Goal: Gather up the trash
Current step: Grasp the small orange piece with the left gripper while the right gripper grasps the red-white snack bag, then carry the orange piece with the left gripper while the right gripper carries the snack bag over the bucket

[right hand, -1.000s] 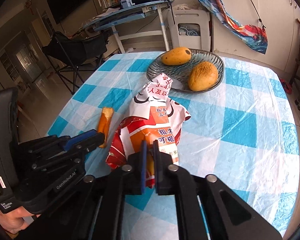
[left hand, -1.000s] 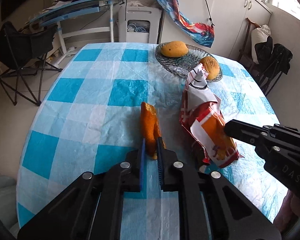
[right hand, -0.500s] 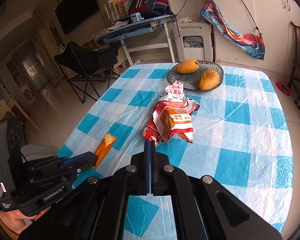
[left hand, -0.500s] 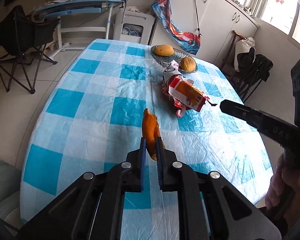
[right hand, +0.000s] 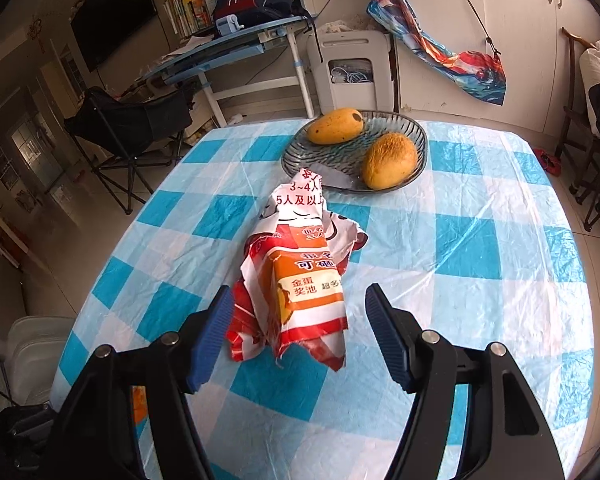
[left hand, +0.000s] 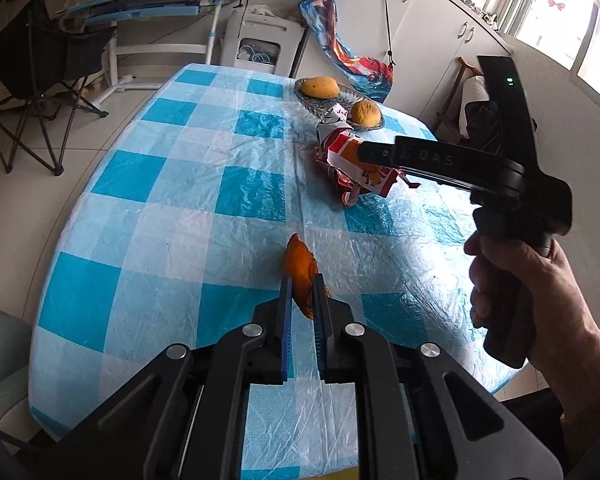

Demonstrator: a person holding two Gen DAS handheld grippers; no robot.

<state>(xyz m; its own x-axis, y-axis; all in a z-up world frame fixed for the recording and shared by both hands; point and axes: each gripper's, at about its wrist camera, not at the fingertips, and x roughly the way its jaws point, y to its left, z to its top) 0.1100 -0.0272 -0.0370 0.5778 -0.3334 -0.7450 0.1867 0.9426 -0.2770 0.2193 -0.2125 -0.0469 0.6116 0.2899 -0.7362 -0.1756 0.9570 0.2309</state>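
Now, left gripper (left hand: 302,300): jaws pinching the orange curved fruit peel (left hand: 300,276), lifted clear of the surface, it seems.
Right gripper (right hand: 300,336): jaws have just been opening and stand spread, one to each side of the crumpled red, orange and white printed wrapper (right hand: 300,280); pads not pressing it.
Wrapper: lying on the blue-and-white checked plastic-covered surface (right hand: 480,248), its far end just beside the ribbed glass dish (right hand: 418,136).
Dish: two yellow mangoes (right hand: 388,160) (one smooth, one rougher).
Person: a hand (left hand: 516,292) grips the right handle.
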